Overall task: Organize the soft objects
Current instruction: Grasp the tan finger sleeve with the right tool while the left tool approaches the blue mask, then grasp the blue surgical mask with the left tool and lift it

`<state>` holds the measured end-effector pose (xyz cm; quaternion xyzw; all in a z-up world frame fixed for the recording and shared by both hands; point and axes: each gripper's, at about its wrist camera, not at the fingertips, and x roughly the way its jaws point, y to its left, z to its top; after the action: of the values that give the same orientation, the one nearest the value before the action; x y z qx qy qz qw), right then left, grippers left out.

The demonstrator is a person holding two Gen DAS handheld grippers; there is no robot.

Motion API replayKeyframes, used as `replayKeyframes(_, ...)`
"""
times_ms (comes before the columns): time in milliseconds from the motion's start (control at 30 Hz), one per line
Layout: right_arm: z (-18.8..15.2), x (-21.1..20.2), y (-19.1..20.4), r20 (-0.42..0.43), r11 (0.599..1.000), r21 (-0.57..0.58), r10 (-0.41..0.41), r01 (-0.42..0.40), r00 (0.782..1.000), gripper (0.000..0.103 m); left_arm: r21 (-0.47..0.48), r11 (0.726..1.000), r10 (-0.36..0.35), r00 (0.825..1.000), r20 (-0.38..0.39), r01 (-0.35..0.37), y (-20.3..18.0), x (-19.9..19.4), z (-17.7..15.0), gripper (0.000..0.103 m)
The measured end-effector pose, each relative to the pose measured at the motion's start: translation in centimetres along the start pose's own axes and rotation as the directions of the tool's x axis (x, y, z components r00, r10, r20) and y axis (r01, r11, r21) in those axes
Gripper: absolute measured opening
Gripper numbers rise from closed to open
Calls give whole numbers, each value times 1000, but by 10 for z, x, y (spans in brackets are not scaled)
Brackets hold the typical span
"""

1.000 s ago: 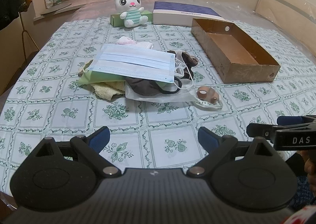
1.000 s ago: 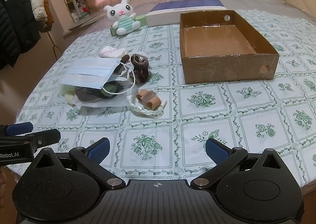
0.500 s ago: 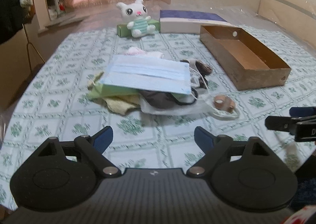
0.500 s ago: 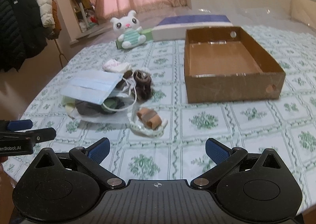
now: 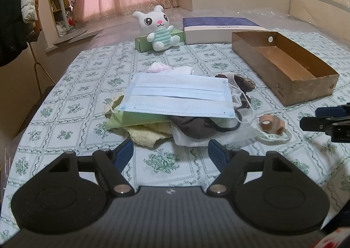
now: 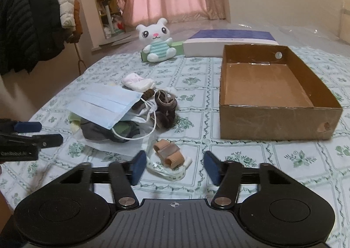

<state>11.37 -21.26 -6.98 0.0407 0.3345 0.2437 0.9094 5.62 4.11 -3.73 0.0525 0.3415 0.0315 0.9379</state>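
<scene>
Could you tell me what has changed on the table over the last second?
Both grippers have moved forward toward the pile. The left gripper now sits just short of the mask heap, and the right gripper is closing in on the tan roll. Both have narrowed somewhat but are open and empty. The pile, box and plush lie unmoved.

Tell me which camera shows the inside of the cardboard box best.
The right wrist view: the cardboard box faces it squarely, showing its whole bare floor. The left wrist view sees the box obliquely at the right, its near wall hiding part of the floor.
</scene>
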Motion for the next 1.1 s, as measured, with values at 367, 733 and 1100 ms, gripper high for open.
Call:
replayKeyframes(367, -2, 42, 1, -37, 997, -71, 41, -44, 998, 49, 14, 1000, -2, 1000, 0, 2, 2, 21, 4, 74)
replayKeyframes(733, -10, 65, 8, -39, 986, -162, 21, -27, 999, 32, 30, 1000, 0, 1000, 3, 0, 4, 32, 6, 74)
replayKeyframes(1100, -5, 61, 5, -15, 987, -161, 12, -14, 1000, 27, 188, 980, 54, 996, 71, -67, -3, 40, 10, 70)
